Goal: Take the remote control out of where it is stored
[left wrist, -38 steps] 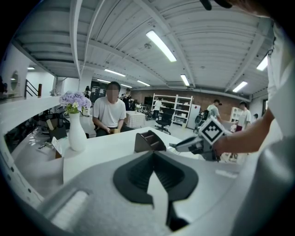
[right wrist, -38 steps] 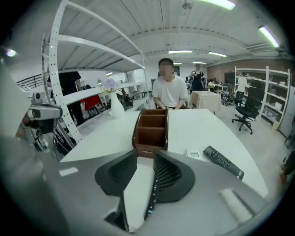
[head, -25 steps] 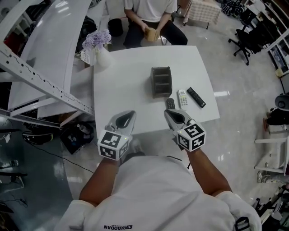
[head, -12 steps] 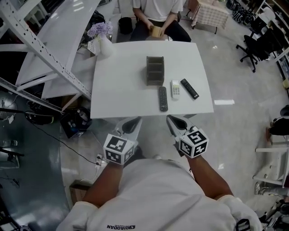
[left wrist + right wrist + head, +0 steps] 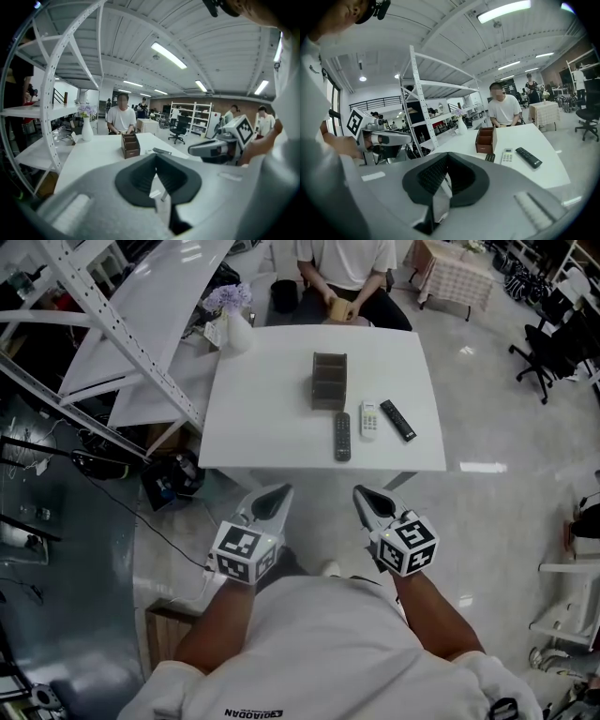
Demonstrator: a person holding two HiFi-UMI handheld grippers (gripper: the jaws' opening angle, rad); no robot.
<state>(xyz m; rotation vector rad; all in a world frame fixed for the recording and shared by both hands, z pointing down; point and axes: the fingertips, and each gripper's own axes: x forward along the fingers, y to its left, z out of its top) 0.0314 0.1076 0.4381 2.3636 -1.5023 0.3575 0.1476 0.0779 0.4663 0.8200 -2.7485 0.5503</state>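
Grippers first: the left gripper [image 5: 273,495] and the right gripper [image 5: 365,495] were both clenched, jaws pressed together with nothing between them. Each was held in a hand of the person wearing the camera, close in front of the body and side by side but apart. Their tips pointed toward the table [image 5: 267,432] and sloped a little downward. Both hung over the pale floor [image 5: 487,493], short of the table's near edge and touching nothing.

On the white table, three remotes lay flat, on the side of the dark holder [image 5: 329,381] that faced the grippers. The dark grey remote [image 5: 342,436] lay nearest the grippers, lengthwise just in front of the holder. The white remote [image 5: 369,419] lay just beside it to the right. The black remote [image 5: 397,420] lay farther right at a slant, close to the white one. The holder stood upright near the middle of the table, with its compartments in a row.

At the far left corner stood a white vase [image 5: 236,332] of purple flowers. A seated person [image 5: 349,263] sat at the far side. A white shelf frame [image 5: 112,329] ran along the left.
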